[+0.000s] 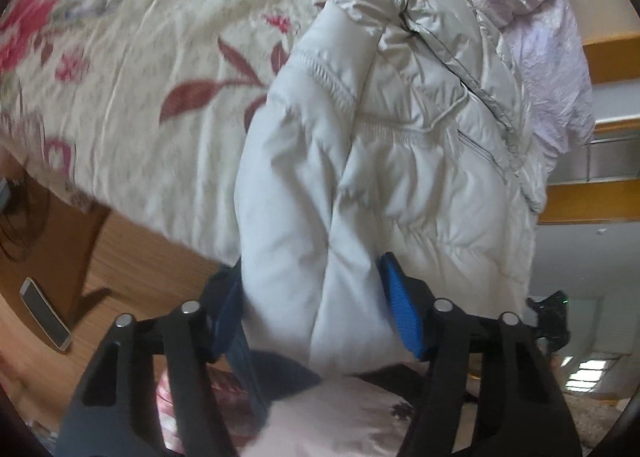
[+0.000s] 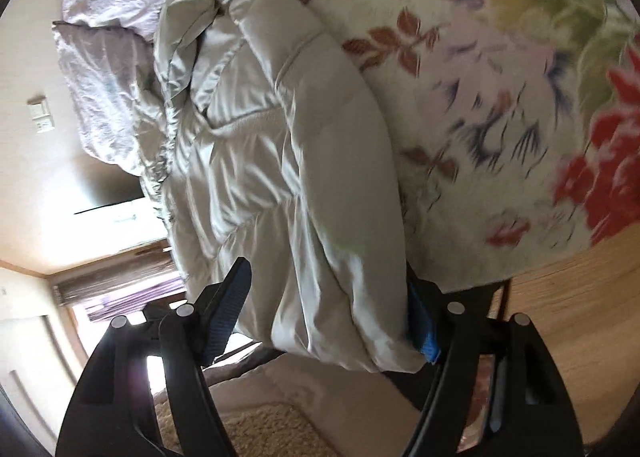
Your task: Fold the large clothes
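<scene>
phone (image 1: 45,313): lying flat on the wood floor (image 1: 132,273), way out at 8 o'clock in the left wrist view, well apart from everything else

bedspread (image 1: 132,57): cream with red flowers and dark red leaves, fills the 10 to 12 o'clock part of the left view; in the right view it takes up 12 to 3 o'clock

left gripper (image 1: 320,317): bottom center of its own view, blue pads (image 1: 402,309) spread pretty wide with a fat bunch of the jacket stuffed between them, so it's got the jacket's near end clamped

jacket (image 1: 384,145): big pale puffy thing, lying on the bedspread and running from the left gripper up toward 1 o'clock; zipper and a quilted seam show near the middle; near end hangs off the bed edge into both grippers

quilt (image 1: 544,37): crumpled pale lilac, at 1 to 2 o'clock in the left view, touching the jacket's far end; same quilt sits at 10 to 11 o'clock in the right view

right gripper (image 2: 328,305): bottom center of the right view, jaws also wide, jacket hem sits between them; the right-hand pad (image 2: 424,333) is pressed on the fabric, the left-hand one looks maybe just off it, kinda blurry so can't swear to it

rug (image 2: 256,433): shaggy beige, at 6 o'clock in the right view under the gripper
</scene>
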A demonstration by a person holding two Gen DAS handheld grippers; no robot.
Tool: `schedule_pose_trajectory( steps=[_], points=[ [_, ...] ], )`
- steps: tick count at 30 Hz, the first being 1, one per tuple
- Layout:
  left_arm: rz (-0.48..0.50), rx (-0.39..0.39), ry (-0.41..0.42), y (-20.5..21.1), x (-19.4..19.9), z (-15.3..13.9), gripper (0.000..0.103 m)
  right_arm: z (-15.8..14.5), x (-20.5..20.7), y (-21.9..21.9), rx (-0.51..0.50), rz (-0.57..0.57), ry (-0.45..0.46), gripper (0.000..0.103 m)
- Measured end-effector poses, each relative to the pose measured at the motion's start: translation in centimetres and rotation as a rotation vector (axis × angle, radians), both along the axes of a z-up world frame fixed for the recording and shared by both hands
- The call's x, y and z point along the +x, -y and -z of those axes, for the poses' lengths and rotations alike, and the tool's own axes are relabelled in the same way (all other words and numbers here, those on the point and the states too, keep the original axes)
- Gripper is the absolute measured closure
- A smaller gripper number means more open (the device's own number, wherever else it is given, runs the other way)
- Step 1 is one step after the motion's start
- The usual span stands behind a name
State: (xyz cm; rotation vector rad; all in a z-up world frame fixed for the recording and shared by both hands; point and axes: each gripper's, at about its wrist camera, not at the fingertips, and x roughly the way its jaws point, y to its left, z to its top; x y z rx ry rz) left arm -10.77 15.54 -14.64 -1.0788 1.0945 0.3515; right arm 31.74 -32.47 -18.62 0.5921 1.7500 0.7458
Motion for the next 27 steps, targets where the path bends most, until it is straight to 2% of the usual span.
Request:
schedule_pose_trajectory(
  steps=[4,8,10,12,13,15,18,23,27],
  points=[
    [-0.021,-0.027,0.027,0.8,0.0,-0.1,0.046,0.3,-0.9,-0.3,0.057,0.022,-0.035,0.039],
    [-0.021,-0.030,0.029,1.0,0.2,0.2,0.048,0.4,-1.4,-1.0,0.076,0.032,-0.040,0.068],
    [-0.027,-0.029,0.030,0.9,0.1,0.1,0.057,-0.1,-1.1,-0.8,0.077,0.032,-0.015,0.075],
    [-0.036,-0.022,0.058,0.6,-0.3,-0.4,0.075,-0.9,-1.0,-0.5,0.078,0.037,0.027,0.081],
    [-0.038,-0.016,0.069,0.6,0.0,-0.7,0.077,-1.4,-0.9,-0.6,0.078,0.039,0.053,0.084],
    [-0.042,0.002,0.093,0.6,0.0,-1.6,0.084,-2.9,-0.6,-0.6,0.086,0.050,0.117,0.087],
    [-0.059,0.030,0.150,0.3,0.3,-3.7,0.089,-5.4,0.0,-0.7,0.116,0.077,0.219,0.089],
    [-0.101,0.068,0.276,-1.1,1.6,-7.8,0.090,-10.2,1.7,-2.3,0.154,0.110,0.391,0.090],
    [-0.100,0.144,0.379,-3.2,5.1,-12.1,0.090,-14.0,4.1,-4.7,0.165,0.145,0.516,0.090]
  ],
)
